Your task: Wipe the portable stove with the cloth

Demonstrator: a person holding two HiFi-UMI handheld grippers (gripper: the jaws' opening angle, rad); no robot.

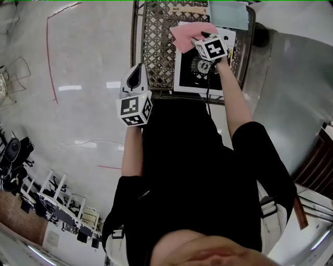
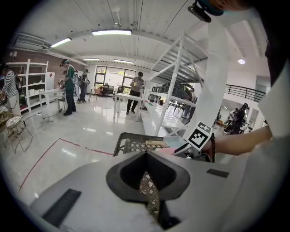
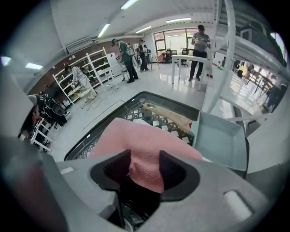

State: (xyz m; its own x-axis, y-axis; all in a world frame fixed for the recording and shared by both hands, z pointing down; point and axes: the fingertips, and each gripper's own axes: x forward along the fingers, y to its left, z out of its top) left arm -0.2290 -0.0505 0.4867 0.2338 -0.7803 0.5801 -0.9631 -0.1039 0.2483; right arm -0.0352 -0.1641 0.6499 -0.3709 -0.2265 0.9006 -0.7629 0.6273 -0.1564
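The white portable stove (image 1: 183,72) stands on a metal lattice table (image 1: 156,47). A pink cloth (image 1: 187,32) lies over the stove's far corner. My right gripper (image 1: 200,37) points down at it. In the right gripper view the cloth (image 3: 136,136) hangs between the jaws of that gripper (image 3: 145,156), which stand wide apart without pinching it; the dark burner (image 3: 131,213) shows below. My left gripper (image 1: 138,70) hovers off the table's near left corner, its tips together on nothing. In the left gripper view this gripper (image 2: 146,156) faces the table (image 2: 131,145).
A grey tray (image 1: 229,14) sits at the table's far right, beside the stove, and also shows in the right gripper view (image 3: 222,140). A wooden piece (image 3: 170,115) lies along the far edge. White shelving and a slanted panel stand to the right. People stand far off across the shiny floor.
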